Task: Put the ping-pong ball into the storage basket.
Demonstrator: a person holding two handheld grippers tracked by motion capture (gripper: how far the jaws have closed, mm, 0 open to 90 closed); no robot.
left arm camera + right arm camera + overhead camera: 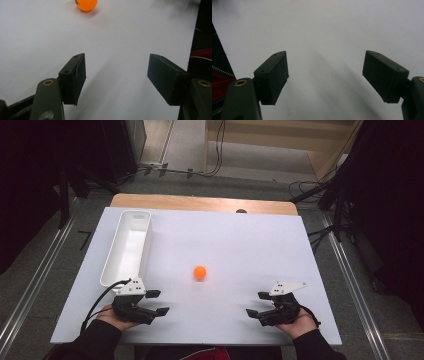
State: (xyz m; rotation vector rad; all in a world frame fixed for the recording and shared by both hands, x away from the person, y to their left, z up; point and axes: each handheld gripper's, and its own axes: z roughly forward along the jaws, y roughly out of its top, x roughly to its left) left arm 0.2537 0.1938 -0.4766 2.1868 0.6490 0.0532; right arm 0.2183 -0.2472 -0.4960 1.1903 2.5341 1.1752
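An orange ball [200, 272] lies on the white bench [240, 245], roughly midway across it and a little nearer the person's edge than the far edge, with nothing touching it. To its left stands a long white bin [128, 247], set lengthwise from near to far along the left side of the bench, well apart from the ball. The left gripper [157, 303] rests low at the near left of the bench, just in front of the bin's near end, held in the left hand [112, 316], its cable looping off to the left. Its fingers [73, 77] stand apart with only bare bench between them, holding nothing; in the left gripper view the ball [86, 4] sits at the top edge, ahead and left of the gap. The right gripper [256, 304] lies at the near right, held in the right hand [299, 322], pointing inward toward the left one, well apart from the ball. Its fingers [272, 77] are spread wide over bare white bench and grip nothing. Beyond the far edge a strip of wooden tabletop [200, 202] shows.
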